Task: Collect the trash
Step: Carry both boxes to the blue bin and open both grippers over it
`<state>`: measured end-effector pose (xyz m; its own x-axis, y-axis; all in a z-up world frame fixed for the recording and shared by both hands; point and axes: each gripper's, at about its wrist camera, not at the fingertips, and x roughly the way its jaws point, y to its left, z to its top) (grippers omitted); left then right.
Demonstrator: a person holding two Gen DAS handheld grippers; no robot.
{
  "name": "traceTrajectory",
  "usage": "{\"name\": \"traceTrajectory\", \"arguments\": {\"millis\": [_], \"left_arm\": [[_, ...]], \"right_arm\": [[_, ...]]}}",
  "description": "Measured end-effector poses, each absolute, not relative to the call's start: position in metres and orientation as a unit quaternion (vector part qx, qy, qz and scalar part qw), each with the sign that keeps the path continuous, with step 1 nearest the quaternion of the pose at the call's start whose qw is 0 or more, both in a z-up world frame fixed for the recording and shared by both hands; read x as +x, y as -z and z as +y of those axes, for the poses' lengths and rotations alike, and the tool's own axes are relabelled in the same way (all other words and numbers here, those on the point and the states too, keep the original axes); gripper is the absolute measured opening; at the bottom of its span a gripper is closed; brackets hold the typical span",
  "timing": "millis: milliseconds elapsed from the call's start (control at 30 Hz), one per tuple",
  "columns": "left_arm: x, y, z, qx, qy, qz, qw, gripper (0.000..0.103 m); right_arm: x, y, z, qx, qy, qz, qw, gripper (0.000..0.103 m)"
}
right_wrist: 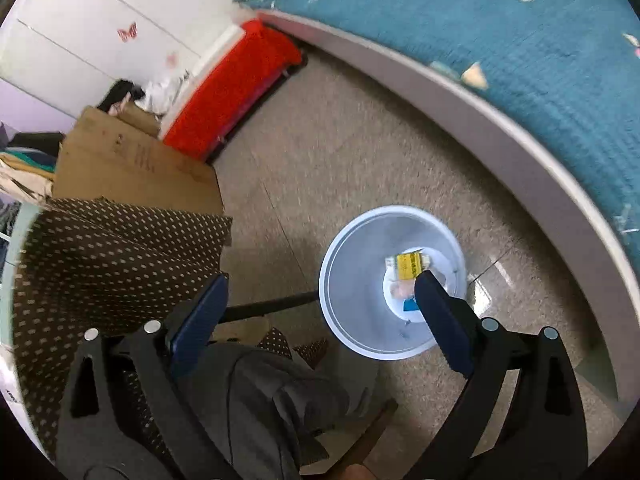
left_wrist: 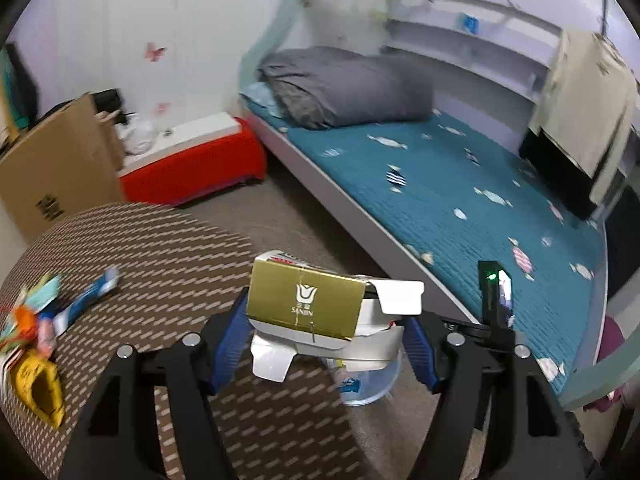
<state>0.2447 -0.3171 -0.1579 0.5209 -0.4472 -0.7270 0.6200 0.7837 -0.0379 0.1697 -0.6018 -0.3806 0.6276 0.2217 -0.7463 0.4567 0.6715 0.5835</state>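
Observation:
A flattened gold and white carton (left_wrist: 308, 304) sits crosswise between the blue pads of my left gripper (left_wrist: 324, 314), which is shut on it above the table's edge. Just under the carton a pale see-through bin (left_wrist: 368, 388) shows on the floor. Several loose wrappers (left_wrist: 36, 320) and a yellow packet (left_wrist: 38, 388) lie on the brown patterned tablecloth (left_wrist: 160, 248) at the left. In the right wrist view my right gripper (right_wrist: 322, 280) stands open and empty over the same bin (right_wrist: 360, 264). A yellow box (right_wrist: 408, 266) and other scraps lie at the bin's bottom.
A bed with a teal cover (left_wrist: 460, 184) runs along the right. A red storage box (left_wrist: 192, 168) and a cardboard box (left_wrist: 60, 160) stand by the wall. A person's grey trouser leg (right_wrist: 260, 392) is below my right gripper, beside the draped table (right_wrist: 112, 256).

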Motion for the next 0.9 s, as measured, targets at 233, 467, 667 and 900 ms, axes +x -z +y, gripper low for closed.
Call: {"name": "traceTrajectory", "arguments": {"millis": [233, 467, 667, 900], "left_arm": [[0.253, 0.190, -0.394, 0.125, 0.337, 0.428, 0.829, 0.068], [0.269, 0.238, -0.433, 0.145, 0.310, 0.476, 0.810, 0.068], [0.295, 0.267, -0.441, 0.149, 0.276, 0.508, 0.802, 0.092], [0.290, 0.256, -0.427, 0.134, 0.277, 0.502, 0.808, 0.093]], "right_arm": [[0.131, 0.330, -0.631, 0.409, 0.072, 0.357, 0.837, 0.095], [0.114, 0.299, -0.639, 0.400, 0.079, 0.323, 0.854, 0.095], [0.111, 0.290, -0.638, 0.394, 0.087, 0.318, 0.858, 0.096], [0.107, 0.274, -0.629, 0.377, 0.100, 0.304, 0.869, 0.097]]}}
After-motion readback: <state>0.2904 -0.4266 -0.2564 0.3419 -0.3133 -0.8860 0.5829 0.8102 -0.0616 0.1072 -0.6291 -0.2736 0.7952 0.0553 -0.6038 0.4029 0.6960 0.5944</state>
